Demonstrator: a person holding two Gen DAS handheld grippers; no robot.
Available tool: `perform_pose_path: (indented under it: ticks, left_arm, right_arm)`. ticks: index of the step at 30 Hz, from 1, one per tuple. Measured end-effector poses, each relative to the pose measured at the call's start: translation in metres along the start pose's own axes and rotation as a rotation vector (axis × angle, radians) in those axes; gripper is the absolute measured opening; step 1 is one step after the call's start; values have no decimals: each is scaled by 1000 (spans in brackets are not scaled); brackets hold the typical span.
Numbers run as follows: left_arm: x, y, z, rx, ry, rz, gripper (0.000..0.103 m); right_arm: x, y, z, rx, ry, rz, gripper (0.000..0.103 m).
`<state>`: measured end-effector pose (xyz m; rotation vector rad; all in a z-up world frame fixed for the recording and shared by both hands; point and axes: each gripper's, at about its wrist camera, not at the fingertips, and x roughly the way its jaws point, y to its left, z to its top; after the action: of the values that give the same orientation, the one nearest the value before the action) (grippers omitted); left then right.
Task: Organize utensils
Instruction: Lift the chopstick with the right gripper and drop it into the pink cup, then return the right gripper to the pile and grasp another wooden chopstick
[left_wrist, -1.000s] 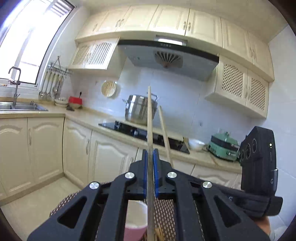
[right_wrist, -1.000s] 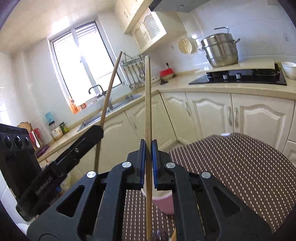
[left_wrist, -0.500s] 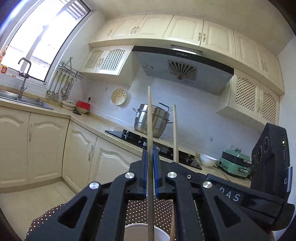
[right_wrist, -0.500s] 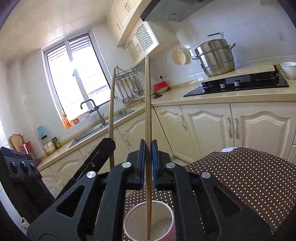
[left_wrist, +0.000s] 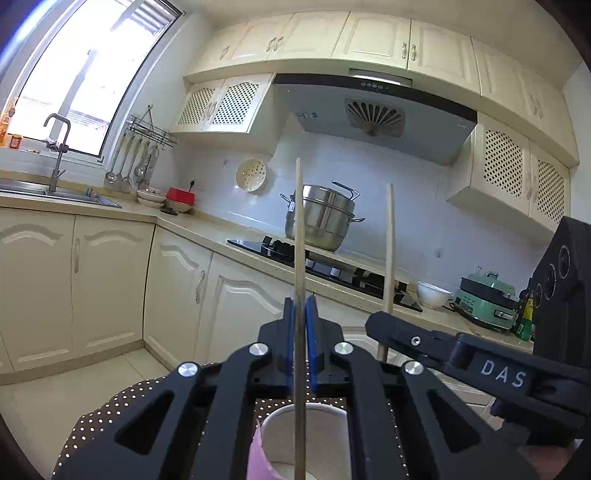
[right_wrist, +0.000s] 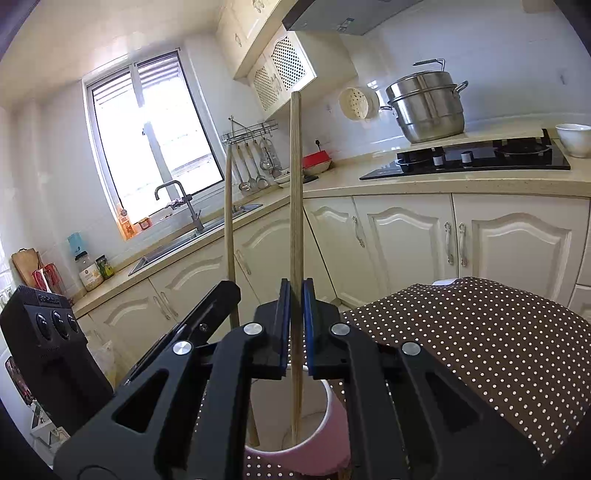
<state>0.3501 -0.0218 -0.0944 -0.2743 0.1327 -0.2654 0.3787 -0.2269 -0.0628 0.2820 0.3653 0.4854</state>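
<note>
The left gripper (left_wrist: 300, 343) is clenched on one wooden chopstick (left_wrist: 299, 229) and holds it straight up. The bottom end of this stick goes down into the pink cup (left_wrist: 258, 458), which has a white inside. The right gripper (right_wrist: 294, 325) is clenched on a second wooden chopstick (right_wrist: 294, 184), also straight up, and its low end is inside the same pink cup (right_wrist: 325, 458). In the right wrist view, the left gripper's stick (right_wrist: 229, 221) stands just beside the right one, and both ends sit down in the cup. In the left wrist view, the right gripper's stick (left_wrist: 388, 258) stands to the right of the left one. The cup rests on a brown cloth with white dots (right_wrist: 480, 332) that covers the tabletop. Behind are cream kitchen cupboards (right_wrist: 406, 240), a black stove (right_wrist: 480, 158) with a big steel pot (right_wrist: 428, 107), and a sink (left_wrist: 55, 192) under a bright window.
</note>
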Motion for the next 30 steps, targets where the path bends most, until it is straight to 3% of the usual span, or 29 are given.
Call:
perform_pose_path:
  ticks: [12, 13, 14, 16, 18, 25, 30]
  left_arm:
    - [-33, -5, 1, 33, 84, 11, 8]
    - [-35, -6, 3, 43, 102, 26, 14]
    - [-38, -7, 4, 52, 111, 34, 26]
    - [-46, -10, 6, 67, 122, 54, 37]
    - [-56, -15, 8, 87, 125, 62, 39]
    - [-88, -33, 10, 124, 183, 96, 61]
    - [-107, -53, 4, 171, 228, 98, 67]
  right_arm:
    - [-30, 16, -16, -53, 29, -38, 7]
    - [-32, 17, -17, -52, 29, -40, 7]
    - [-35, 17, -17, -50, 31, -41, 7]
    - [-41, 19, -19, -43, 40, -43, 8]
    - [-48, 22, -21, -49, 41, -49, 8]
    - [-77, 27, -30, -46, 62, -79, 8]
    - [-98, 27, -38, -41, 83, -111, 8]
